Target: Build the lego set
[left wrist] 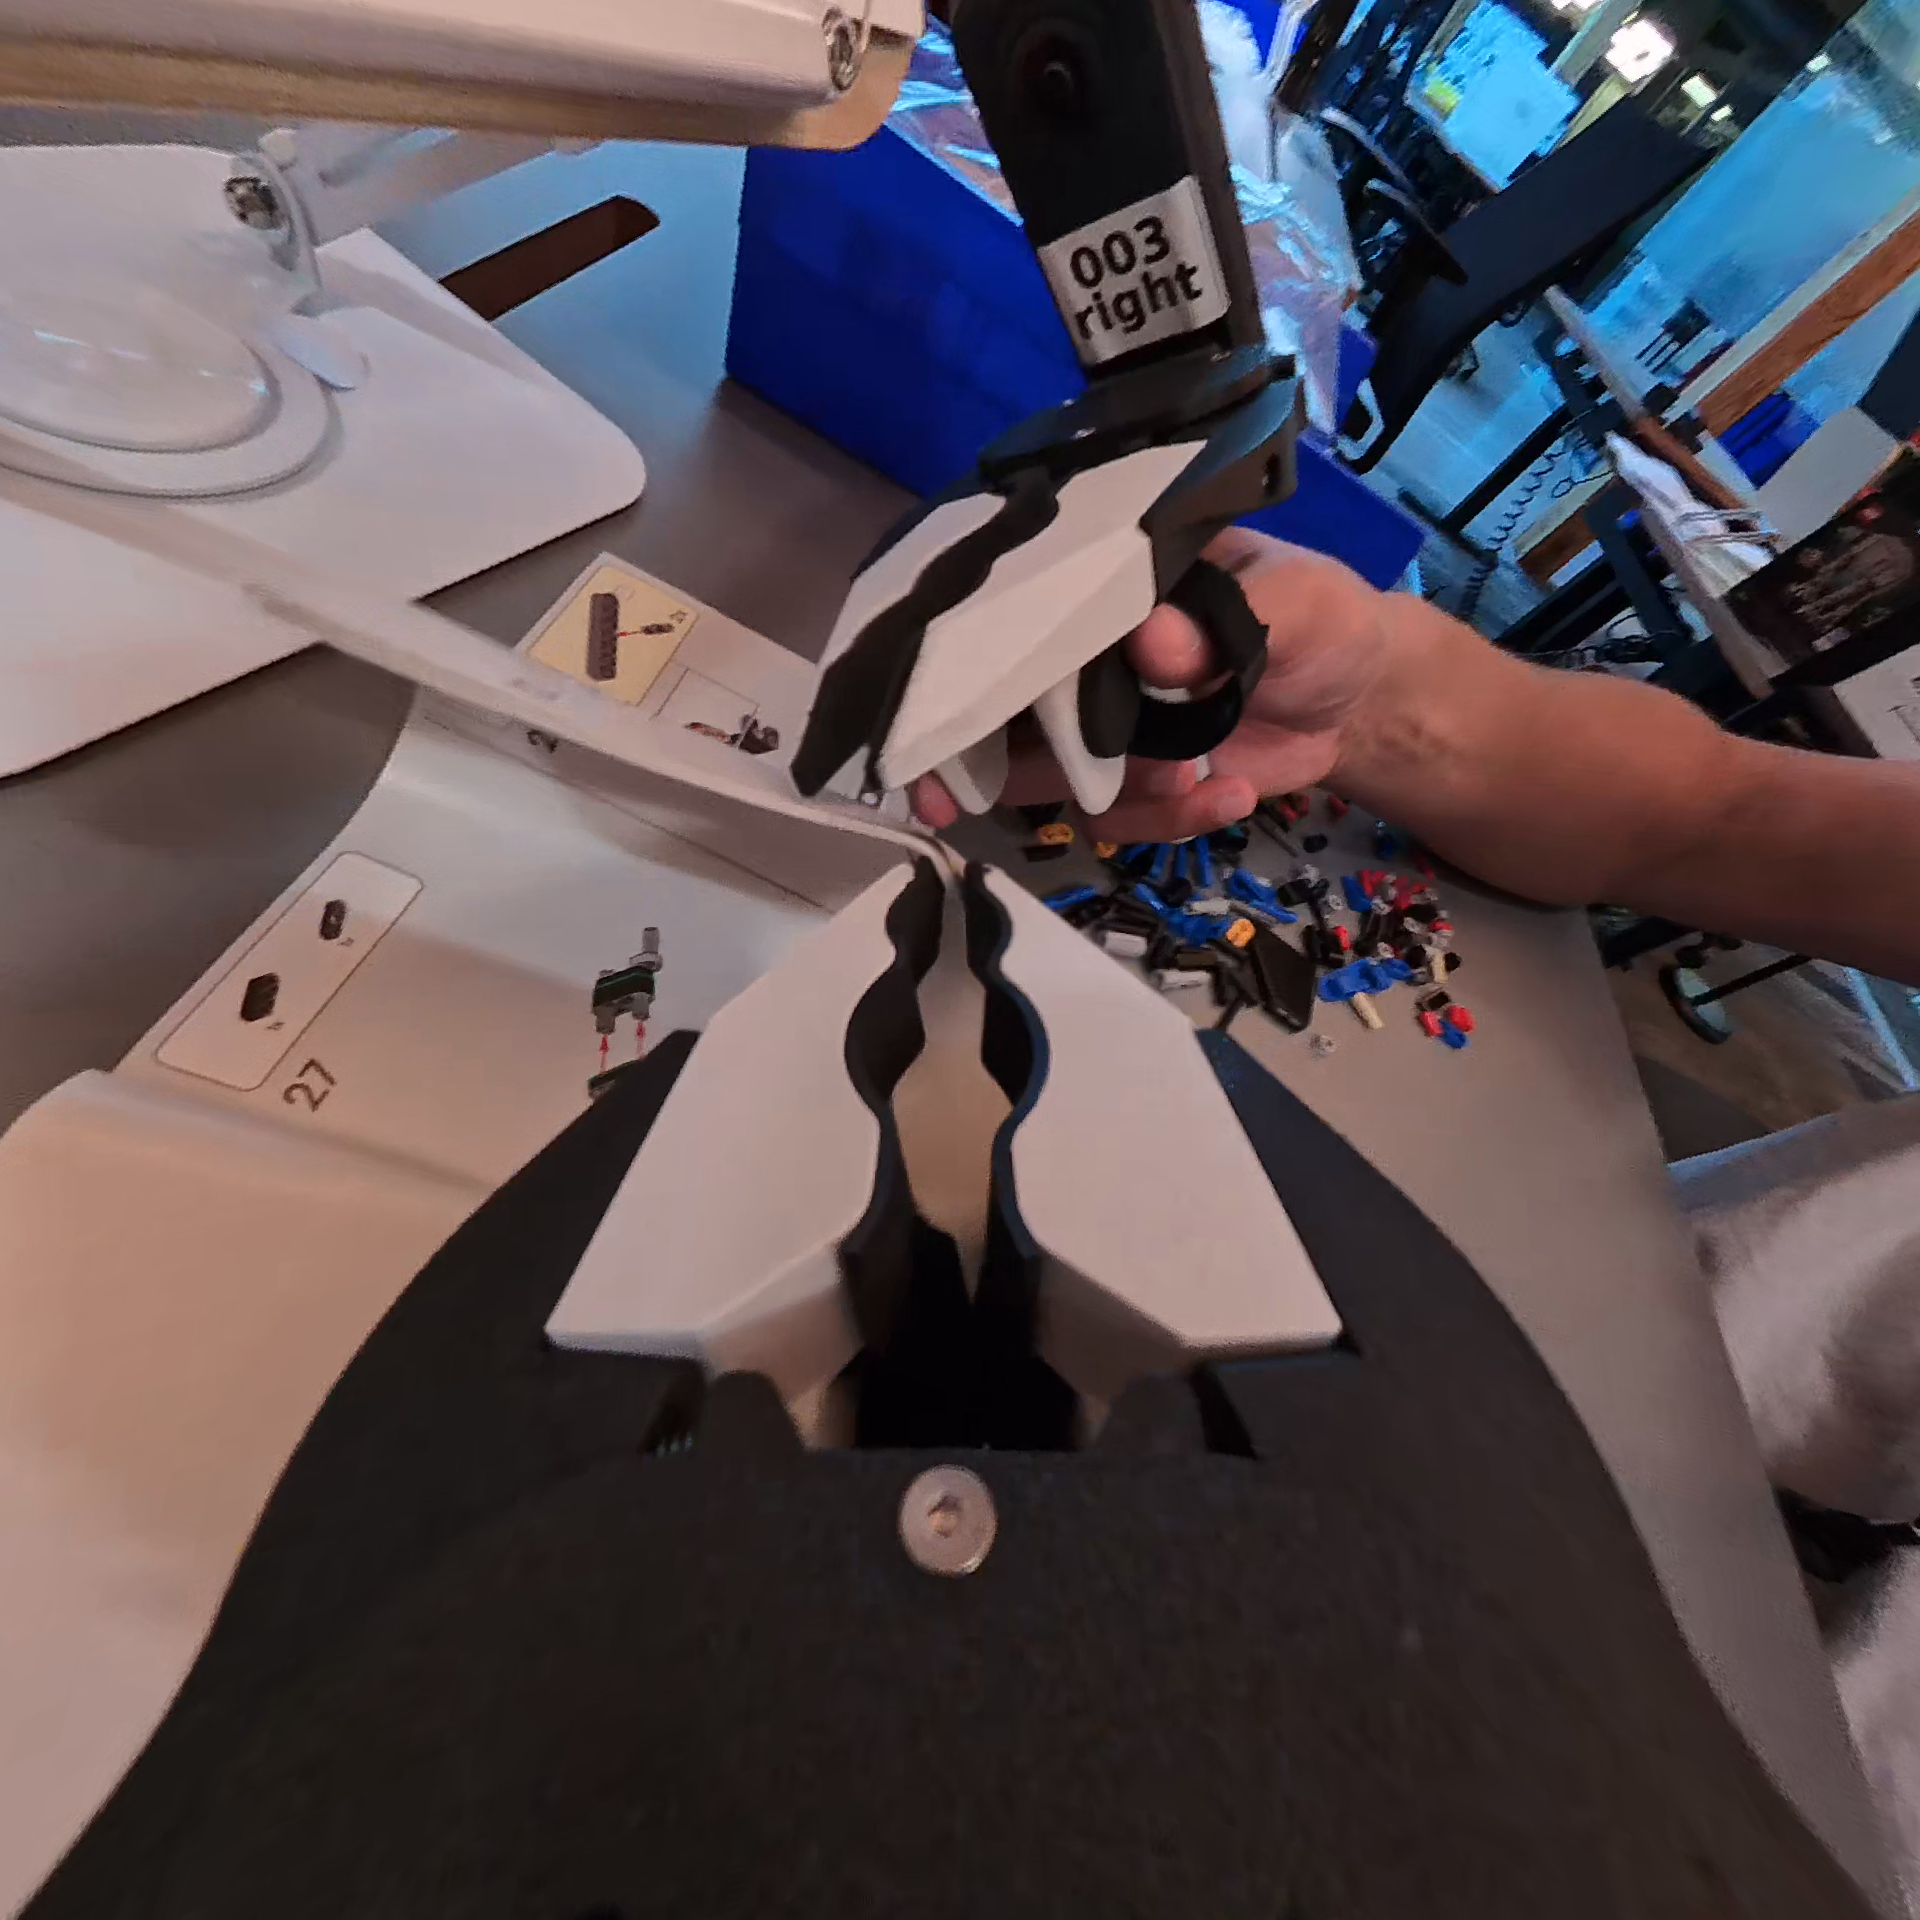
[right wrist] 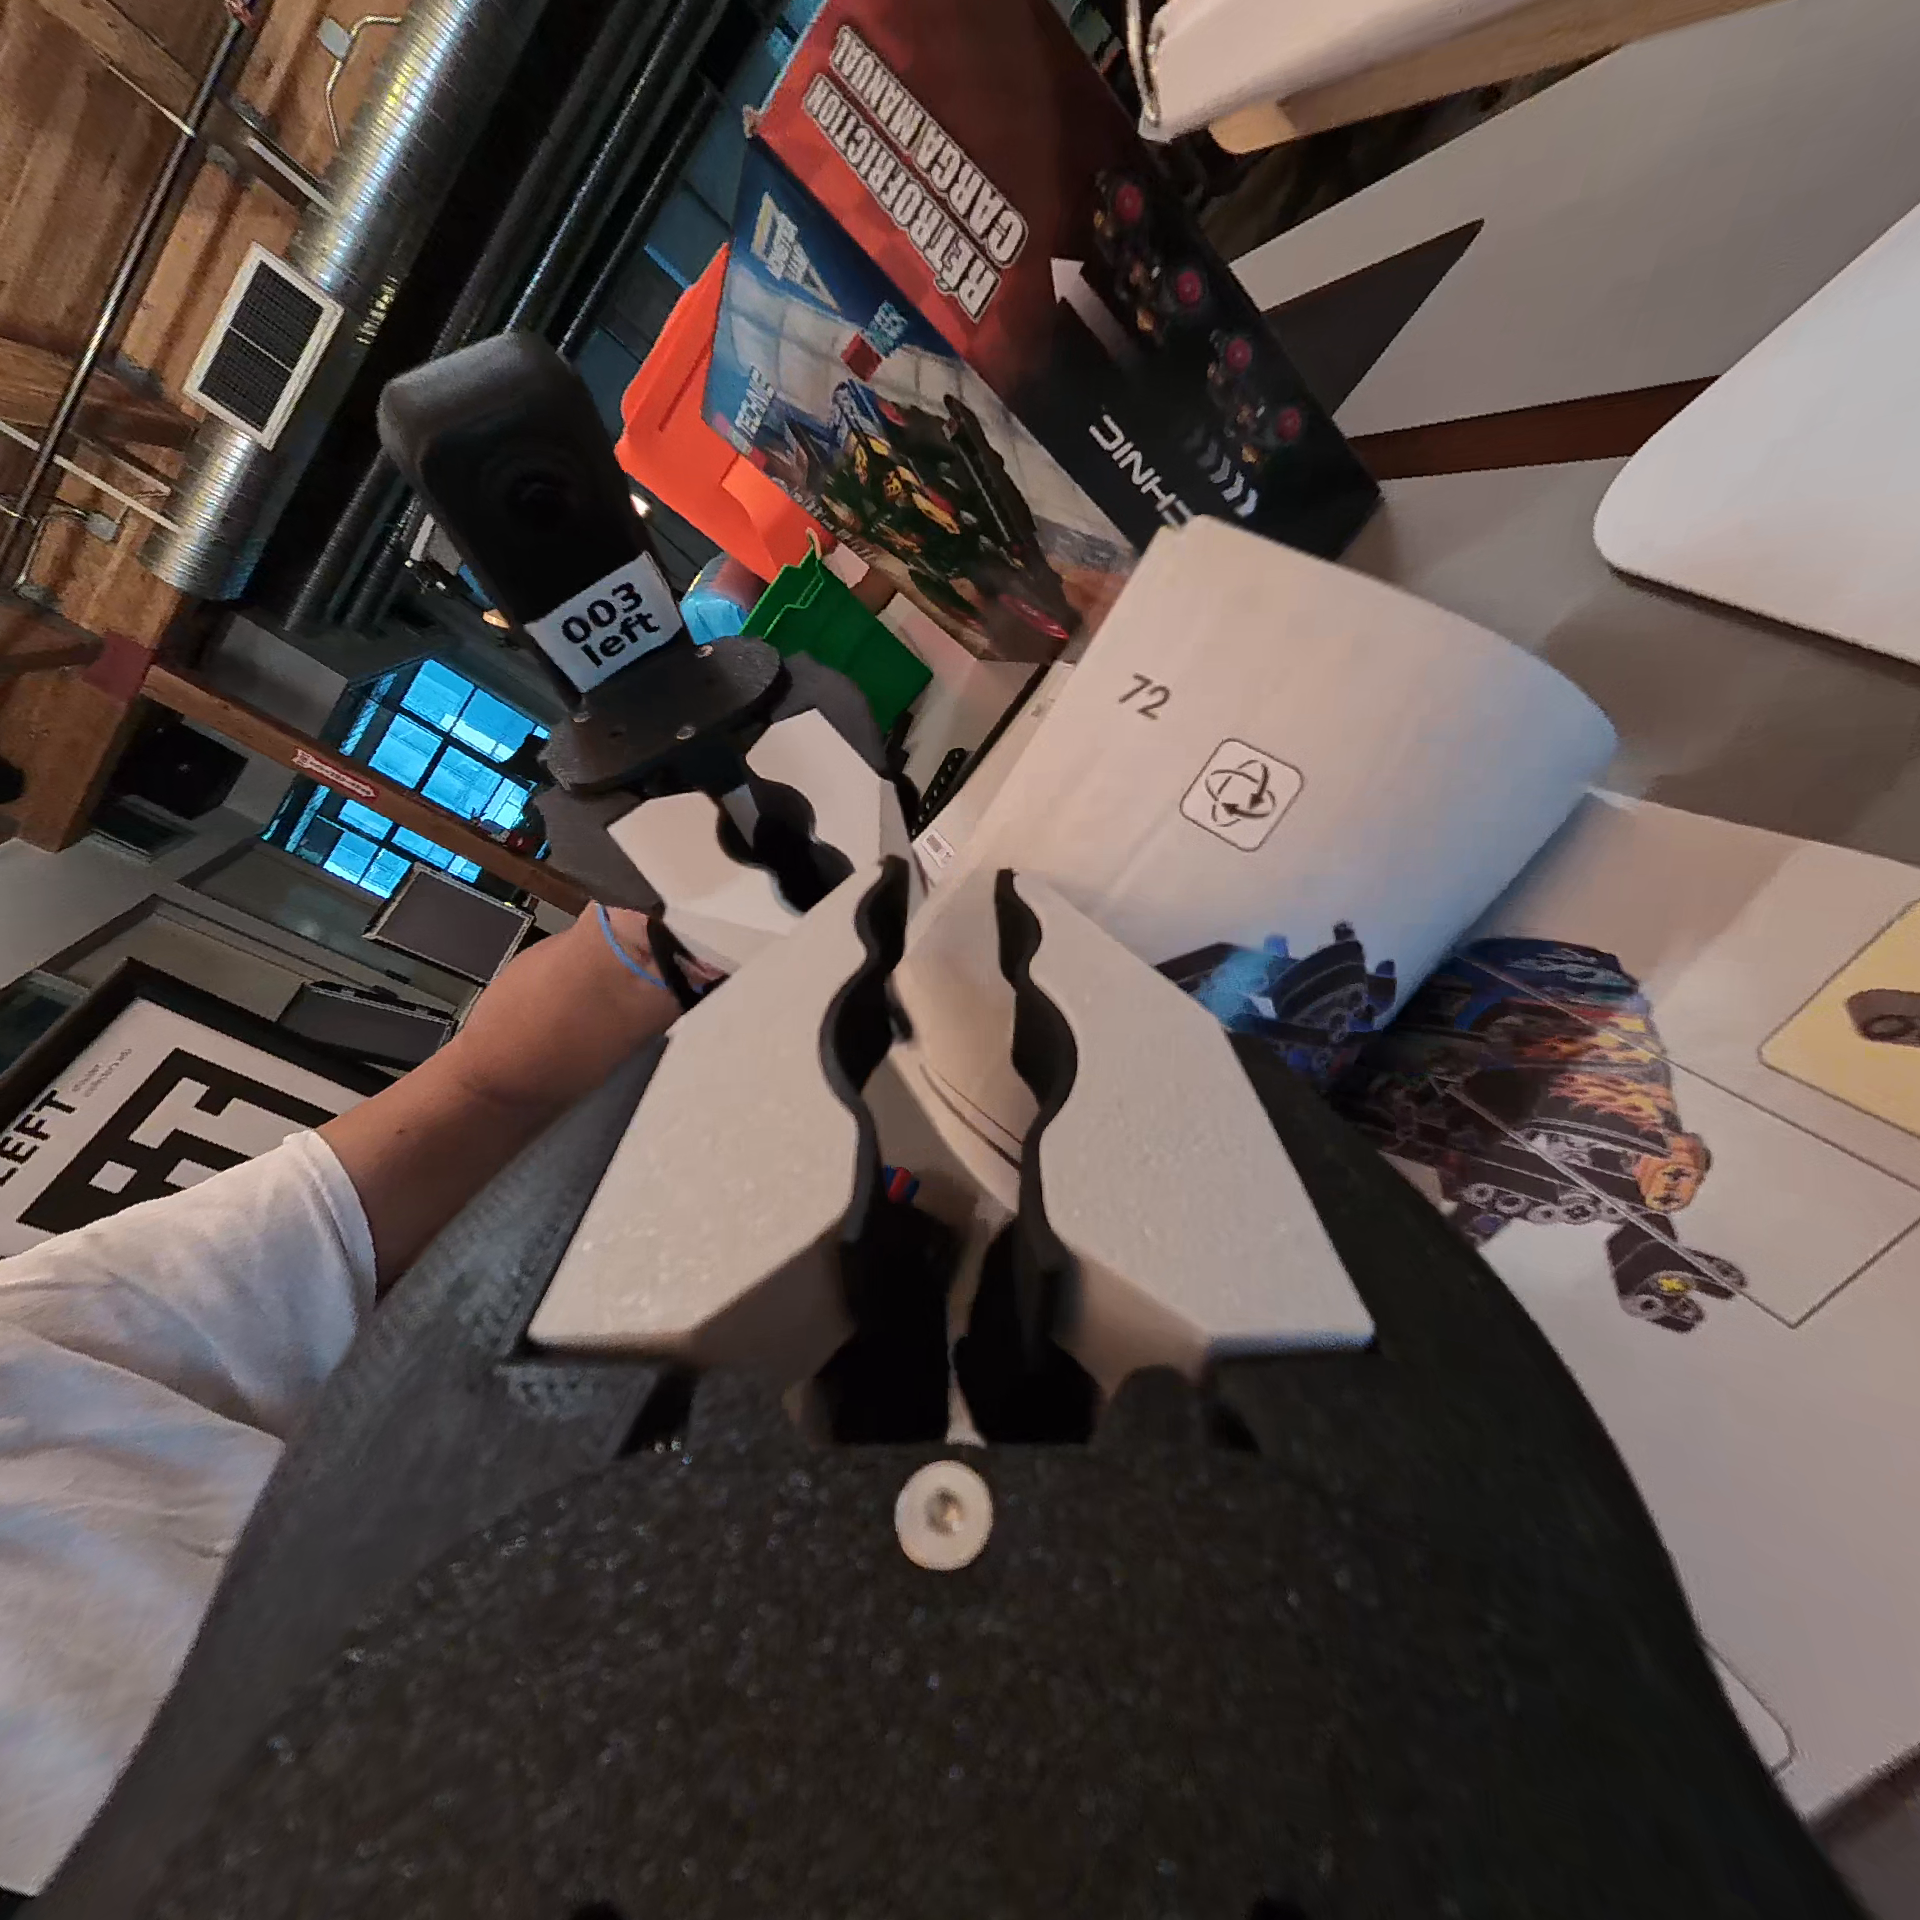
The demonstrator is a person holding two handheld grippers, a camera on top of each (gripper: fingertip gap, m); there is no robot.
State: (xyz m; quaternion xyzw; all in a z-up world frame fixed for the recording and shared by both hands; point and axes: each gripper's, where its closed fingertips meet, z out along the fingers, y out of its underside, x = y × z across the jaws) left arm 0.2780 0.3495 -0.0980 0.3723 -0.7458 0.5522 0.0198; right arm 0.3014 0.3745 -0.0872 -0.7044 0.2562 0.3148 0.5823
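While the loose lego pieces (left wrist: 1262, 940) lay untouched in a heap on the grey table (left wrist: 1538, 1049), we turned a page of the instruction booklet (left wrist: 436, 987) with both grippers.

We held the lifted page (left wrist: 644, 717) by its edge: our left gripper (left wrist: 948, 875) had its fingers narrowed to a slim gap with the paper's corner between the tips, though we could not tell whether they truly pinched it. Our right gripper (left wrist: 847, 774) met the same edge from above, fingers nearly together; in its own view a curled sheet (right wrist: 1299, 727) ran between them. Beyond the booklet stood the set's box (right wrist: 997, 343), a blue bin (left wrist: 894, 301) and a white stand (left wrist: 312, 499). We judged this a look-up step, no building under way. Next would come laying the page flat, releasing it, then reaching right for parts.
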